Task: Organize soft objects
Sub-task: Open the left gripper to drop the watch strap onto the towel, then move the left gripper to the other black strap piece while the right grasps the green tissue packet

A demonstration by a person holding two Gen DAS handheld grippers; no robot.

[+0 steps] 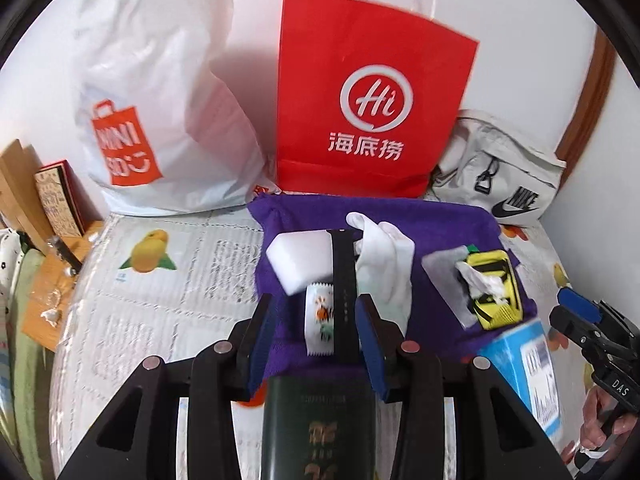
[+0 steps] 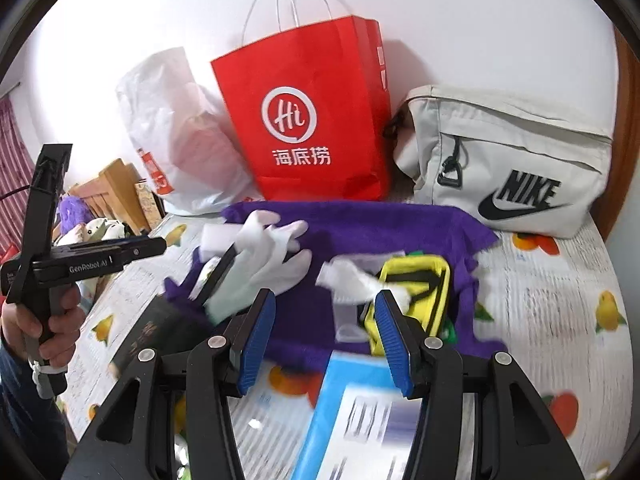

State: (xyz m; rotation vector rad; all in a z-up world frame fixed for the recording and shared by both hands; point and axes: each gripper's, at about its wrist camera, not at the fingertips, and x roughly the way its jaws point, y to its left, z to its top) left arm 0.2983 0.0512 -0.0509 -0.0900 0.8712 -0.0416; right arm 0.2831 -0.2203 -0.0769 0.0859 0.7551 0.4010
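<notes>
A purple towel [image 1: 384, 216] lies spread on the bed. On it rest a white foam block [image 1: 298, 258], a black strap [image 1: 344, 280], a white glove [image 1: 386, 264], a small printed packet [image 1: 318, 320] and a yellow pouch [image 1: 494, 288] stuffed with tissue. My left gripper [image 1: 316, 308] hangs open above the packet and strap, with a dark green booklet [image 1: 320, 420] lying below its base. My right gripper [image 2: 325, 300] is open over the towel [image 2: 360, 220] beside the yellow pouch [image 2: 416, 292], and a blue box [image 2: 352, 412] lies beneath it. Neither pair of pads presses on anything.
A red paper bag [image 1: 372, 92], a white plastic bag [image 1: 160, 100] and a grey Nike bag [image 2: 512, 160] stand against the wall behind the towel. Wooden furniture and boxes [image 1: 40, 200] crowd the left. The bedspread [image 2: 560, 300] has a fruit print.
</notes>
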